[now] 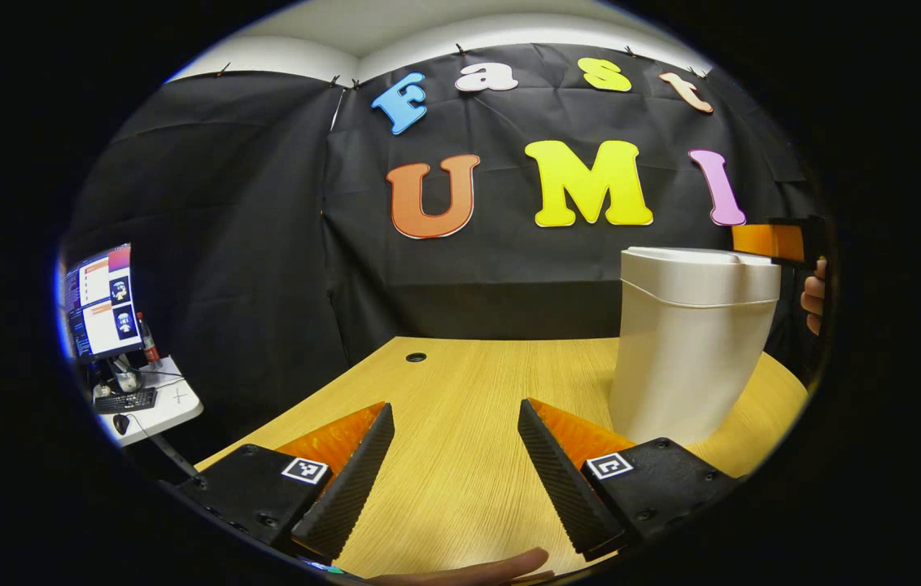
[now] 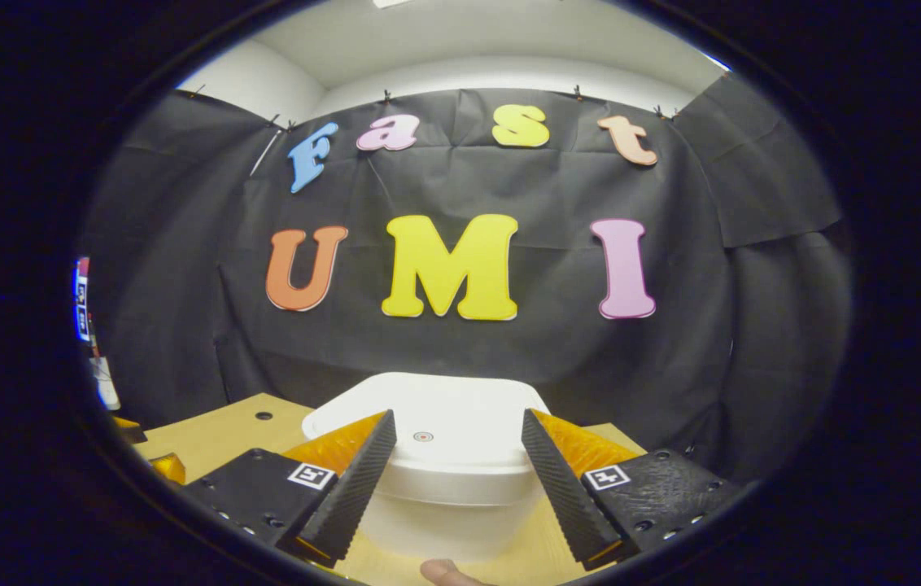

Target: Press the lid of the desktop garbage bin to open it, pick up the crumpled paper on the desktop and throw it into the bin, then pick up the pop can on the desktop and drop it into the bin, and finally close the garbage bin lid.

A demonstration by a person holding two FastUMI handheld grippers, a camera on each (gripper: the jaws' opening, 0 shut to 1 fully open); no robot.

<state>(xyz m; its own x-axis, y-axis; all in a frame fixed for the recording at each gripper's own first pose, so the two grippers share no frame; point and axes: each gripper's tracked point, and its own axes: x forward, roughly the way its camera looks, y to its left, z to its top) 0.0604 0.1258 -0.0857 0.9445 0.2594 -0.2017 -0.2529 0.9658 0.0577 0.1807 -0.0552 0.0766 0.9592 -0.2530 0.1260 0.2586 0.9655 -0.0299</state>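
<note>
Bin time, and I start with what is nearest to me. In the left gripper view, my left fingers (image 1: 456,456) are spread wide apart and hold nothing. Bare wood of the tabletop (image 1: 460,488) shows between them. A fingertip of my hand (image 1: 501,567) peeks in at the very bottom edge.

In the right gripper view, my right fingers (image 2: 456,464) are spread wide too, and they hold nothing. They hang just above the lid (image 2: 428,423) of the garbage bin (image 2: 444,496). The lid is shut flat, and a small round mark sits near its middle, between my two fingers.

A bit farther off in the left gripper view, the white garbage bin (image 1: 692,342) stands upright on the tabletop, to the right of my left fingers. My other gripper (image 1: 778,242) pokes in beside the top of the bin, with a hand (image 1: 813,297) behind it.

Far away on the left, a small white desk (image 1: 163,407) holds a lit screen (image 1: 101,303), a keyboard (image 1: 125,400) and a mouse (image 1: 120,423).
</note>
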